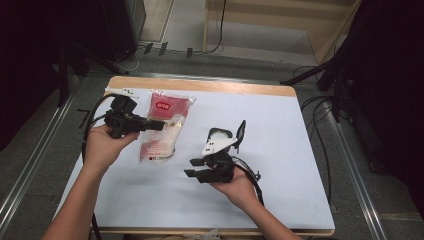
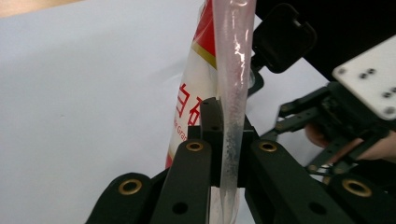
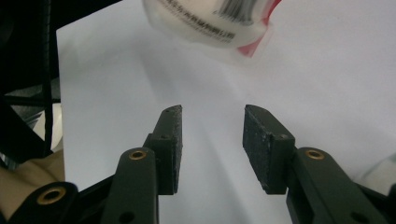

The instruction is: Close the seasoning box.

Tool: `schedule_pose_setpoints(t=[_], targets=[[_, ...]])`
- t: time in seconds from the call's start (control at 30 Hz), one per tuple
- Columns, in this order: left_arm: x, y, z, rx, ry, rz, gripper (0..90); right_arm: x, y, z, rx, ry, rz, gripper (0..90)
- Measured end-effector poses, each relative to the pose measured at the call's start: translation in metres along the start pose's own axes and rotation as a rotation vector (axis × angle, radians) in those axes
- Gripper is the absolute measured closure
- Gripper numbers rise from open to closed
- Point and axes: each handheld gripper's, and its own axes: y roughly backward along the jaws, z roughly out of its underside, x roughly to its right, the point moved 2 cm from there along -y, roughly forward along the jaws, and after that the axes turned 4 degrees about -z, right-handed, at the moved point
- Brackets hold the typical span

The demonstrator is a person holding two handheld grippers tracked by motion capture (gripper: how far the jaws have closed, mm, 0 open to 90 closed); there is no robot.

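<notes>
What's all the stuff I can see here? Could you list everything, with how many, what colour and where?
bag: one, red and white with a clear sealed edge, lying on the left half of the table, its edge pinched by the left gripper
table: one, white sheet on a wooden top, centre of the high view
white strip: one, at the table's far left corner; too small to identify
cables: several, black, on the floor to the right of the table
left gripper: one, black, shut on the bag
right gripper: one, black with a white plate, jaws apart with nothing between them, right of the bag
hands: two, one holding each gripper
</notes>
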Motion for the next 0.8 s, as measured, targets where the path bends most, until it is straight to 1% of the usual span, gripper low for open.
schedule_pose_setpoints(t=[0.1,0.13,0.17,0.2,0.23,0.3,0.4,0.47,0.5,0.57,0.67,0.7,0.8], targets=[[-0.004,-0.003,-0.002,0.008,0.000,-0.013,90.0,-0.001,0.007,0.002,-0.008,0.010,0.003,58.2],[-0.006,-0.004,-0.004,0.008,-0.007,-0.018,90.0,-0.001,0.009,0.003,-0.009,0.009,0.001,58.2],[-0.007,-0.005,-0.005,0.004,0.000,-0.025,90.0,-0.001,0.012,0.003,-0.008,0.009,0.004,58.2],[-0.008,-0.006,-0.006,0.008,0.004,-0.024,90.0,-0.001,0.014,0.004,-0.009,0.002,0.003,58.2],[-0.009,-0.007,-0.007,0.011,0.004,-0.025,90.0,0.000,0.016,0.005,-0.005,0.004,0.005,58.2],[-0.012,-0.009,-0.009,0.014,0.013,-0.023,90.0,0.001,0.021,0.008,0.000,-0.009,0.007,57.8],[-0.015,-0.014,-0.013,0.017,0.003,-0.040,90.0,0.002,0.026,0.012,0.019,-0.008,0.020,57.7],[-0.016,-0.018,-0.017,0.018,-0.008,-0.052,90.0,0.004,0.028,0.015,0.027,-0.012,0.020,57.7],[-0.018,-0.021,-0.018,0.014,-0.011,-0.059,90.0,0.005,0.029,0.016,0.024,-0.020,0.022,57.7],[-0.020,-0.027,-0.021,0.011,-0.020,-0.069,89.9,0.006,0.029,0.017,0.022,-0.022,0.023,57.4],[-0.026,-0.036,-0.024,0.022,-0.014,-0.085,89.9,0.009,0.032,0.018,0.022,-0.028,0.025,57.2],[-0.029,-0.039,-0.024,0.023,-0.020,-0.090,89.9,0.009,0.032,0.018,0.023,-0.033,0.019,56.8],[-0.034,-0.045,-0.022,0.037,-0.014,-0.113,89.8,0.011,0.033,0.019,0.024,-0.037,0.026,56.7]])
